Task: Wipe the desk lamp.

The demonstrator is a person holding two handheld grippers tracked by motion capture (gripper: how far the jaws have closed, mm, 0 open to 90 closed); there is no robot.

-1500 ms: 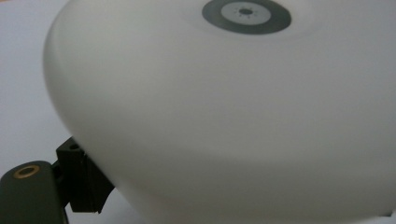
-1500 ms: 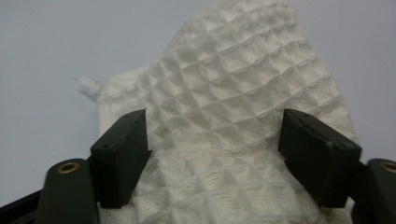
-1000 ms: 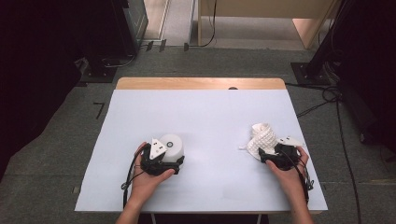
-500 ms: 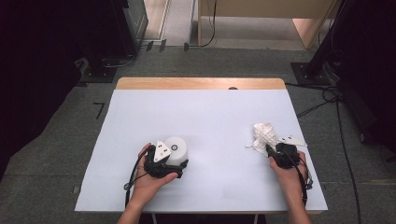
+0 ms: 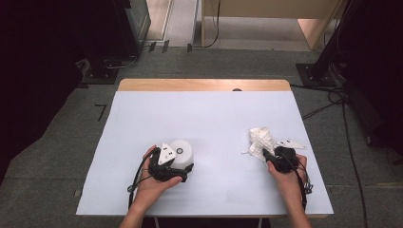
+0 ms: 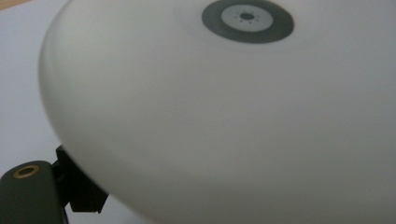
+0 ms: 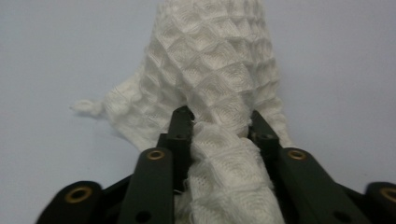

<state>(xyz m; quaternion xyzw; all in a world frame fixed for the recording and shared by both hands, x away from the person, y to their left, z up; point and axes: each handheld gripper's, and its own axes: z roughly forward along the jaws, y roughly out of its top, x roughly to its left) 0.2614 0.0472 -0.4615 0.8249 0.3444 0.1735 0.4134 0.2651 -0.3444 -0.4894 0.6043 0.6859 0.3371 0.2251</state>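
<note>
white waffle cloth (image 7: 219,93) sits bunched and pinched between the right gripper's (image 7: 222,122) fingers (image 7: 181,126).

right gripper (image 5: 267,155): jaws have just been closing, now pinching the crumpled white waffle-weave cloth (image 5: 260,140) (bunched flatter than before).

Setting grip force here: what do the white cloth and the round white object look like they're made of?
Cloth: soft woven cotton-like fabric, matte; raised waffle grid, frayed edge, bunches between the right gripper jaws. Round white object: probably smooth hard plastic, satin sheen, grey ring on top; ceramic not excluded.
</note>
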